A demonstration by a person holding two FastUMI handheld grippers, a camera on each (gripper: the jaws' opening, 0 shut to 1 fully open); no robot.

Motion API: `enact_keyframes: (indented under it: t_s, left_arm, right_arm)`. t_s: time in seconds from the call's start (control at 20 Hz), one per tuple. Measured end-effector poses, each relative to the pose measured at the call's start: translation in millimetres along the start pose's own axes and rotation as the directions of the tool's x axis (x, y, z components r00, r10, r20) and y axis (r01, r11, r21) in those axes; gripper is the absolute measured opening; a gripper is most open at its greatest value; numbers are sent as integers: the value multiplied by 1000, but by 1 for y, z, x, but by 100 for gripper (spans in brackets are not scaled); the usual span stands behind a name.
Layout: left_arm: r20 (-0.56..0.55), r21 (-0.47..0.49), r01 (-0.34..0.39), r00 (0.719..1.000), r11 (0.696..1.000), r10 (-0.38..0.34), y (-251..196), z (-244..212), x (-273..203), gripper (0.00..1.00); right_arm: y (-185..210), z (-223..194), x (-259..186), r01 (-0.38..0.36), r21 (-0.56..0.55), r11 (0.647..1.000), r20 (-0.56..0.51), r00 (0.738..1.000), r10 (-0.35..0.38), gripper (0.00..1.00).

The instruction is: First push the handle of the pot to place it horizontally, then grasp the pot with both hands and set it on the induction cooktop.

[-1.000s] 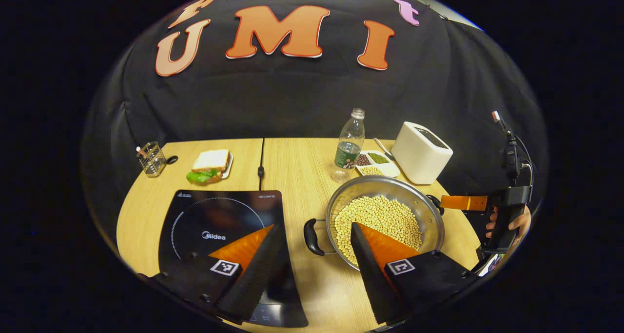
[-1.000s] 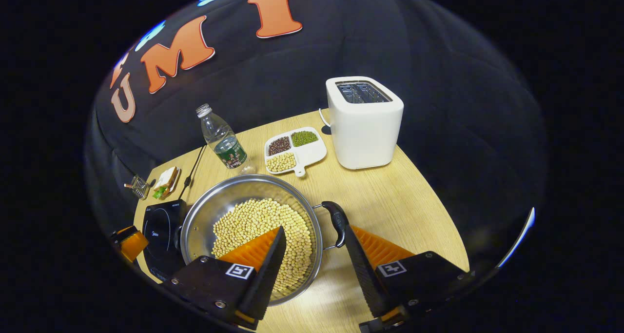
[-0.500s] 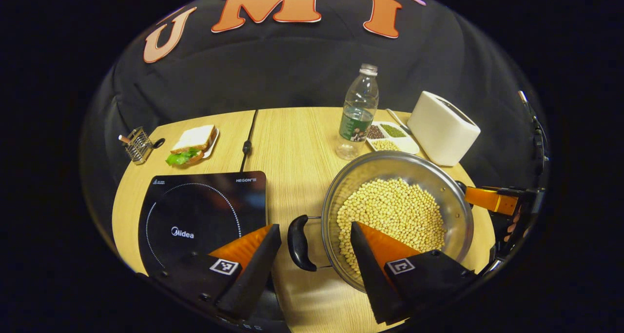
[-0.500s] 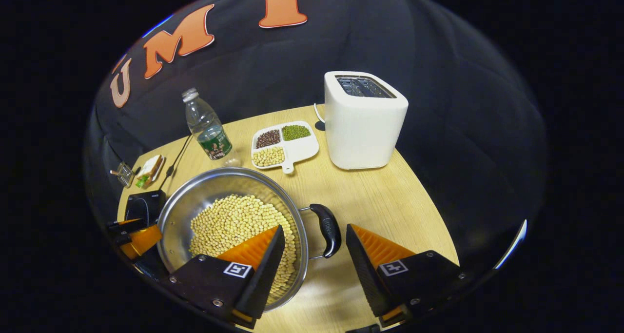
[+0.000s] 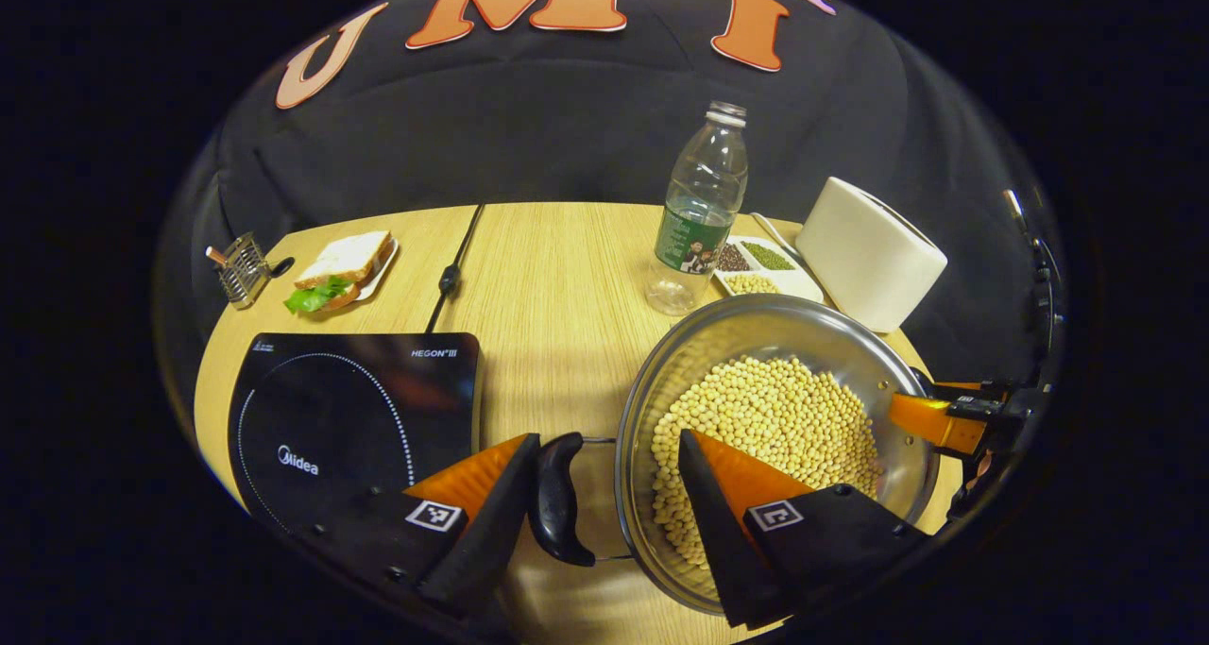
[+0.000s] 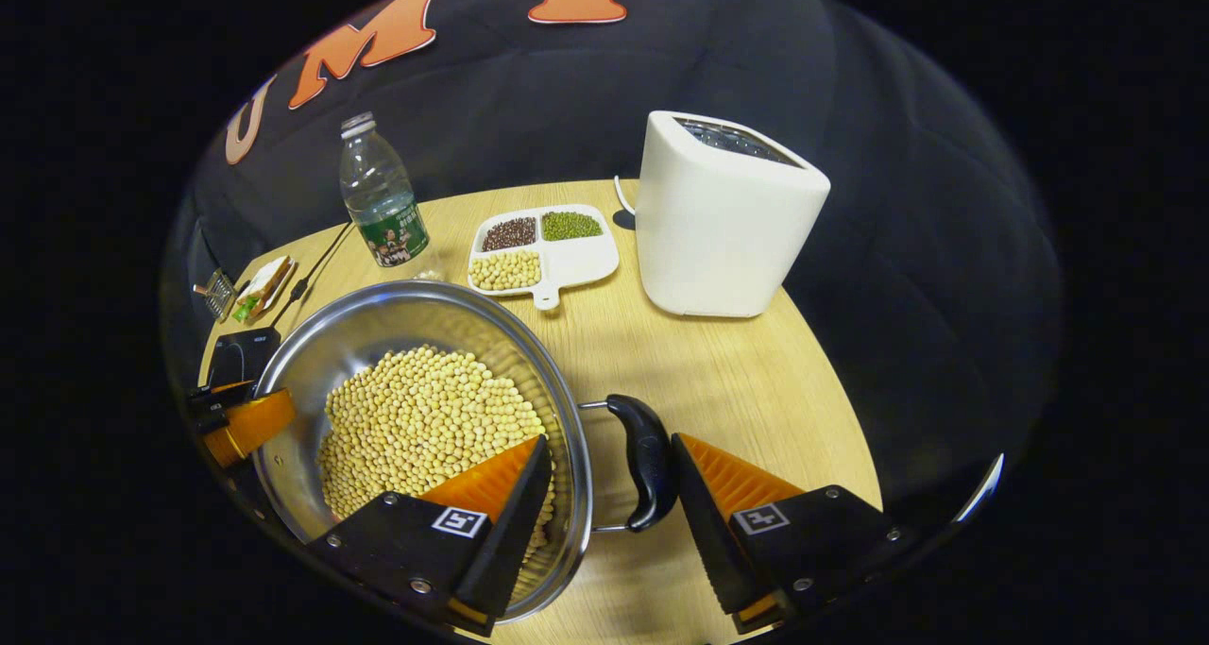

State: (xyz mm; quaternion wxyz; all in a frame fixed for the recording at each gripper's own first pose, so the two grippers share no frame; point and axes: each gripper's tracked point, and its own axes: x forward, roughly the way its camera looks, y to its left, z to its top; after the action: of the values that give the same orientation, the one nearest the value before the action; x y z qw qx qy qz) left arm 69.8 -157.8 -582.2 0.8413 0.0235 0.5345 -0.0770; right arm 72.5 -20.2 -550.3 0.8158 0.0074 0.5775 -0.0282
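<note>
My left gripper (image 5: 609, 494) is spread wide, straddling the pot's left handle (image 5: 557, 499) and rim; the outer finger sits just beside the black handle, maybe touching it, and the inner finger hangs over the soybeans (image 5: 765, 428) inside. My right gripper (image 6: 609, 499) is spread the same way around the right handle (image 6: 647, 461), one finger over the beans, the other just beside the handle on its outer side. Neither pair is clenched on anything. The pot (image 5: 756, 329) stands on the wooden table (image 5: 557, 286), right of the induction cooktop (image 5: 349, 409) and apart from it. Beyond the pot stand a water bottle (image 5: 701, 211), a divided dish of beans (image 6: 557, 248) and a white toaster (image 6: 723, 215). At the far left lie a sandwich on a plate (image 5: 340, 267) and a small wire holder (image 5: 241, 267).
</note>
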Motion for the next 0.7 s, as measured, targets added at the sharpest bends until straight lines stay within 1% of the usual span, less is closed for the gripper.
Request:
enact_keyframes:
  t_s: [0.05, 0.1, 0.15, 0.2, 0.3, 0.35, 0.4, 0.55, 0.7]
  left_arm:
    - [2, 3, -3, 1000, 1000, 3, 1, -1, 5, 94]
    - [1, 4, 0, 1000, 1000, 0, 1, -3, 11, 95]
    - [0, 2, 0, 1000, 1000, 0, 2, -4, 17, 93]
    - [6, -1, -3, 1000, 1000, 3, 2, -3, 21, 94]
    - [24, -9, -13, 1000, 1000, 13, 5, -1, 28, 90]
    - [30, -4, -22, 999, 1000, 22, 7, -2, 30, 85]
    - [42, 7, -27, 999, 1000, 26, 7, -1, 30, 83]
    - [75, 54, -49, 996, 997, 45, 8, 0, 33, 83]
    - [108, 93, -49, 993, 994, 39, 7, 5, 35, 83]
  right_arm:
    - [-1, -2, 5, 8, 5, 1000, -4, 1000, -8, 81]
    - [-2, -4, 7, 13, 5, 1000, -9, 1000, -13, 79]
    - [-4, -6, 7, 16, 6, 1000, -10, 1000, -16, 78]
    - [-4, -5, 8, 14, 10, 1000, -6, 1000, -14, 75]
    - [-6, -6, 5, 13, 14, 1000, -1, 1000, -13, 73]
    - [-6, -6, 6, 14, 10, 1000, 1, 1000, -14, 68]
    - [-6, -6, 6, 16, 7, 1000, 1, 1000, -16, 71]
    - [-6, -6, 6, 5, 49, 999, 13, 1000, -5, 71]
    - [-6, -9, 6, -14, 71, 997, 23, 1000, 13, 70]
